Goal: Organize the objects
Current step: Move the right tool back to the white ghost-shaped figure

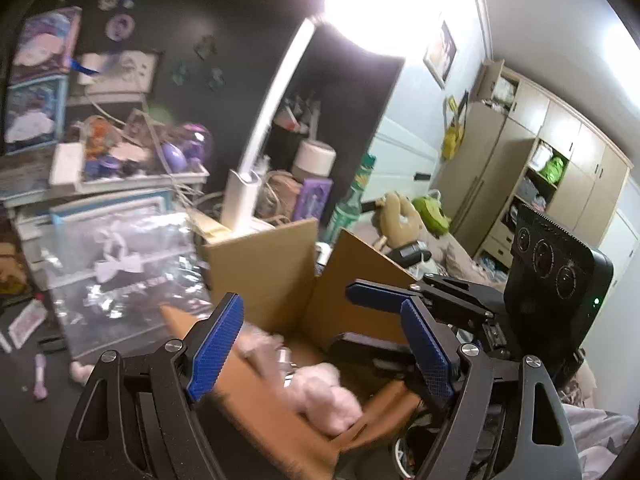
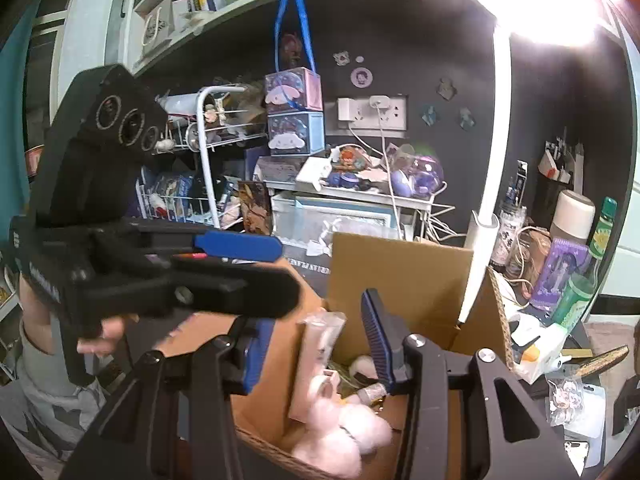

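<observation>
Both hand-held grippers hang released over the cardboard box (image 2: pixel 404 280): left hand-held gripper (image 1: pixel 320 352), right hand-held gripper (image 2: pixel 316 344). Pink plush (image 2: pixel 344 436) already lies inside. Risk: crowded grippers colliding, or blue fingers (image 1: pixel 216 348) snagging a raised flap and tipping the box.

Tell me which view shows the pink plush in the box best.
Right wrist: the pink plush lies whole on the floor of the cardboard box, between the open jaws, beside other small items. Left wrist shows it blurred, partly cut off by the box's front wall.
</observation>
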Demonstrator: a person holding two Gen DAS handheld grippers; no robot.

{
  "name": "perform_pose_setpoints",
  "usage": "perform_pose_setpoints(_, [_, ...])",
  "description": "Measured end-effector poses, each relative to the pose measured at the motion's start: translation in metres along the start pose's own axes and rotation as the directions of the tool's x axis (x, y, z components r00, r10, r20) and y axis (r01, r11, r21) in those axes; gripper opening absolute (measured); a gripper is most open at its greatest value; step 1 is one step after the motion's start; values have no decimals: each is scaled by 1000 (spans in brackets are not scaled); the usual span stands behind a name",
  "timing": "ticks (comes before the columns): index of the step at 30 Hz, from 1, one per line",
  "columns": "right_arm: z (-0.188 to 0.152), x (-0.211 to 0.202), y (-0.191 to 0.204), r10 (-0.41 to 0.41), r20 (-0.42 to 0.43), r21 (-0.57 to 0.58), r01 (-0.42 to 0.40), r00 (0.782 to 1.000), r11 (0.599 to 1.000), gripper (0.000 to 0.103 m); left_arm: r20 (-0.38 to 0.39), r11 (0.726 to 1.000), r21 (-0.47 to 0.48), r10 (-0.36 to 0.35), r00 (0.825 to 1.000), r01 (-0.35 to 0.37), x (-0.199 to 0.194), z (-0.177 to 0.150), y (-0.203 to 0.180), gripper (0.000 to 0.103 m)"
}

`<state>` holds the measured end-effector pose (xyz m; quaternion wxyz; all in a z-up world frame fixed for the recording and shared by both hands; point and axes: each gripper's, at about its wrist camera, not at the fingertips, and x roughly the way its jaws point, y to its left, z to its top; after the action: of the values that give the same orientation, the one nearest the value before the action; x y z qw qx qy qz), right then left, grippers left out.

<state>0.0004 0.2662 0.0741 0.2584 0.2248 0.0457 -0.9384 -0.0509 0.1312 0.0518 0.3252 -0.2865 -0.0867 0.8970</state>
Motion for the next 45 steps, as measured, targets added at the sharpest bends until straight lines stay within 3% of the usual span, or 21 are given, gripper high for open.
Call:
perform_pose_setpoints(5, [11,-1,28,42,13,-32,-42,999,999,40,61,996,-32,87,994,-85,-46,-15,29,79])
perform_pose_setpoints(12, [24,19,91,133,-4,-116,-133,991,984,42,132,971,-130,219,967,-202,-113,-50,81,80])
perform_pose_setpoints(19, [26,68,160,211,-99,-189,-227,972,956,42,129,938,-211,306,943,-275,-151,-91,129,84])
perform_pose_setpoints(26, [9,140,192,237,-246,-153,-279,940,948,42,79,910,-297,325,942,-289,-154,-128,170,84])
perform_pose_setpoints(29, [-2,172,186,204,-301,-113,-247,932,962,42,52,905,-320,313,948,-282,-148,-139,183,84])
perform_pose_setpoints(37, [-19,240,147,56,-377,-25,-70,925,997,43,1,897,-346,294,956,-275,-130,-150,209,84])
perform_pose_setpoints(39, [-23,250,137,36,-385,-9,-43,922,999,52,-9,896,-350,288,958,-273,-127,-150,213,84])
perform_pose_setpoints(45, [-28,276,118,2,-405,19,6,914,1000,52,-25,889,-367,285,958,-274,-121,-150,226,84])
